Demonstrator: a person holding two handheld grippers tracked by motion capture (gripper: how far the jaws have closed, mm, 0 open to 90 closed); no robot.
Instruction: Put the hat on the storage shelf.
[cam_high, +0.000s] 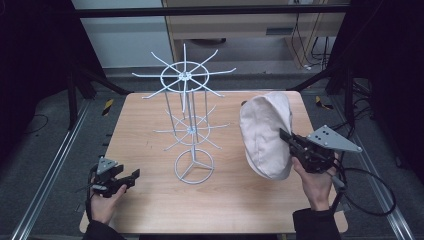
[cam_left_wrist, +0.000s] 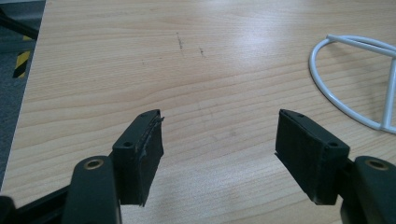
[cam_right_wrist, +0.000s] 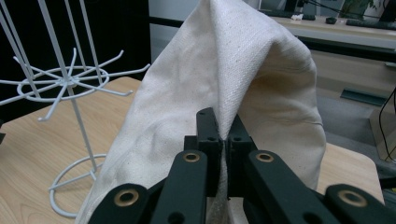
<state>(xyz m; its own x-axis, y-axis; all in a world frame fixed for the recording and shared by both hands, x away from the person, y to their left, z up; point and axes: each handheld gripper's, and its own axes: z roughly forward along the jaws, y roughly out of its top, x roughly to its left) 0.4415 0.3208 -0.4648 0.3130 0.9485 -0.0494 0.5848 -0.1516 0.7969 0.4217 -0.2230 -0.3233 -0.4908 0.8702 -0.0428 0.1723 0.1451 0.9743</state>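
Cap (cam_high: 265, 132) pinched in raised right claw (cam_high: 286, 136), forearm angled inward.

Cap's (cam_right_wrist: 243, 84) lower edge behind right claw (cam_right_wrist: 223, 126)

Wooden table (cam_high: 150, 210) on grey floor (cam_high: 45, 150) (cabinet (cam_high: 250, 25) behind).

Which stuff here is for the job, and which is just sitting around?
For the job:
- cream cloth hat, pinched in the right tongs
- white wire rack

Just sitting around:
- left tongs, open over bare table
- cables on the floor
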